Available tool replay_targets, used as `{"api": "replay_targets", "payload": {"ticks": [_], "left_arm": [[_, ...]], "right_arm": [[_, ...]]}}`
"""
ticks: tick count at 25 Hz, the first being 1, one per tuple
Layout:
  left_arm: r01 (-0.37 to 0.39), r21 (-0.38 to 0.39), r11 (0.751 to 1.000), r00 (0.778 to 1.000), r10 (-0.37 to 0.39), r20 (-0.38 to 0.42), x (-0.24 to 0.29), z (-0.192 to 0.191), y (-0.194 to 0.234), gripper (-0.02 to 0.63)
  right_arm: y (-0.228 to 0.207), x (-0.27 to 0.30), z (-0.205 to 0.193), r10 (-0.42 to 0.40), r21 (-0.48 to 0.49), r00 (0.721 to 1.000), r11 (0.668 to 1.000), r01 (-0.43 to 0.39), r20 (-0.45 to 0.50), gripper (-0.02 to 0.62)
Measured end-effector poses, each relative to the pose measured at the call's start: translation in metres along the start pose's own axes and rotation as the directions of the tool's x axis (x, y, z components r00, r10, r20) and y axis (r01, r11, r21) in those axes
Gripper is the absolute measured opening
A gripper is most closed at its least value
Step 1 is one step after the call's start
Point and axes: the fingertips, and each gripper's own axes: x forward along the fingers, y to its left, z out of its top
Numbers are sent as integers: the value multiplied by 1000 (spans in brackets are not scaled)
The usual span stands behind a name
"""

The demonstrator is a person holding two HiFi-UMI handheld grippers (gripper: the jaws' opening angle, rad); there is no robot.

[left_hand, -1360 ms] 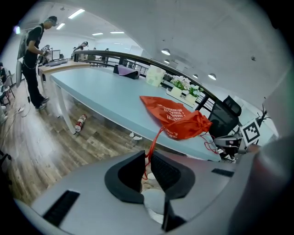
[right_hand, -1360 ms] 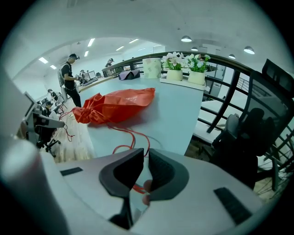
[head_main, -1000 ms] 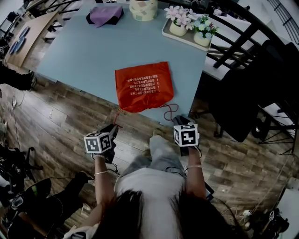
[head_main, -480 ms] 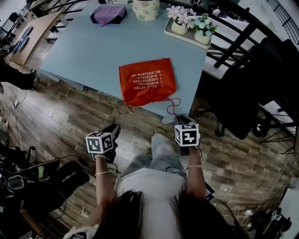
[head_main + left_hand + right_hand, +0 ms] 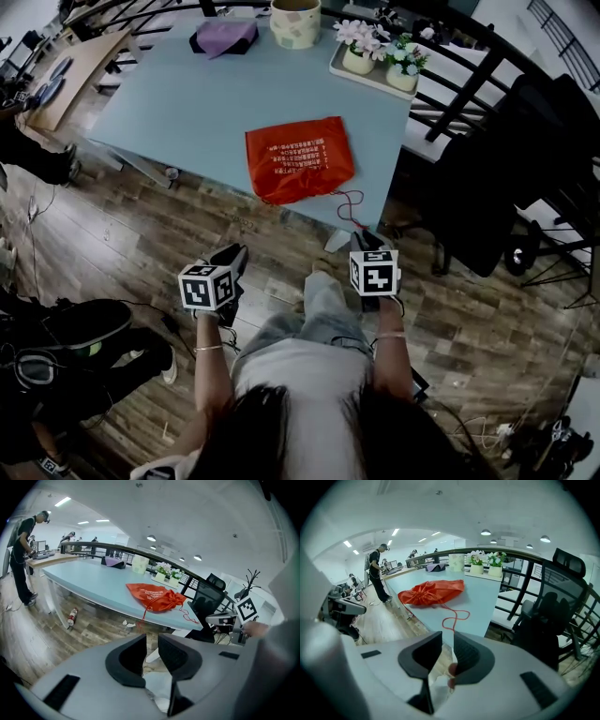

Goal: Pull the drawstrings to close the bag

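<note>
Both released, left claw [image 5: 151, 639], jaws just spread, and right claw [image 5: 447, 637] hang off the table's [image 5: 187, 103] near edge; either could snag the trailing cord [image 5: 453, 627], dragging the bag [image 5: 298, 157] off.

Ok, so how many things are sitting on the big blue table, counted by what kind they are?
Red drawstring bag: 1
Purple cloth: 1
Cream pot: 1
Flower pots: 2
Tray: 1
Total: 6
</note>
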Motion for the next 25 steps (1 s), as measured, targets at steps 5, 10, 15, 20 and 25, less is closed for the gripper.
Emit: {"api": "replay_targets", "payload": {"ticks": [5,10,15,20,25], "left_arm": [[-23,59,998,998,19,63,-18,6,-7,58],[-21,78,997,995,14,97,-39,0,-12,57],[-34,108,994,990,18,141,-54,-2,-21,40],[-46,131,990,980,19,199,-65,7,-35,35],[-52,168,984,973,11,231,-66,14,-57,25]], "right_arm": [[9,-17,-3,-22,-4,999,1000,23,32,74],[21,-39,-7,-38,-7,997,999,39,72,65],[34,-59,-5,-41,-10,990,999,43,132,58],[48,-73,3,-14,-73,982,997,29,190,48],[50,-86,18,16,-145,964,989,23,265,31]]}}
